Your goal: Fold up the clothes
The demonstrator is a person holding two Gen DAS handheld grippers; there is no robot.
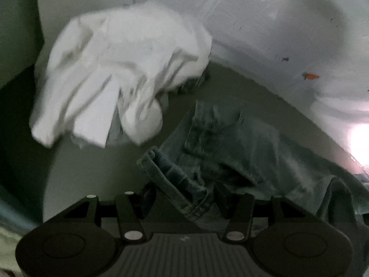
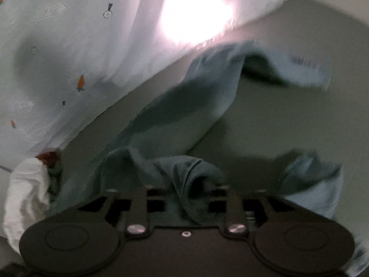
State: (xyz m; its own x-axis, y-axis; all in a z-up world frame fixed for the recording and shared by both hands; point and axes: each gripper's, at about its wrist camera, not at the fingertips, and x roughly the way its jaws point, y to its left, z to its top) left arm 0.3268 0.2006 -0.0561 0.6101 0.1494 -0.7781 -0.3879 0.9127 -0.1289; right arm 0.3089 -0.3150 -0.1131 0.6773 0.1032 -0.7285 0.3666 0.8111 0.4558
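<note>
grey-green surface (image 1: 96,166), left wrist view: faded blue jeans (image 1: 230,143) at near right, waistband clamped in left gripper (image 1: 182,196); white garment (image 1: 120,69) far left. right wrist view: right gripper (image 2: 186,198) clamped on denim fold; carrot-print sheet (image 2: 69,57) behind. no legible writing.

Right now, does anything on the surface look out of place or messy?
Yes. The white garment lies in a crumpled heap, unfolded, and dark fabric pokes out from under its far edge. The jeans are bunched and twisted, not flat, with both the left gripper and right gripper clamped on them.
</note>
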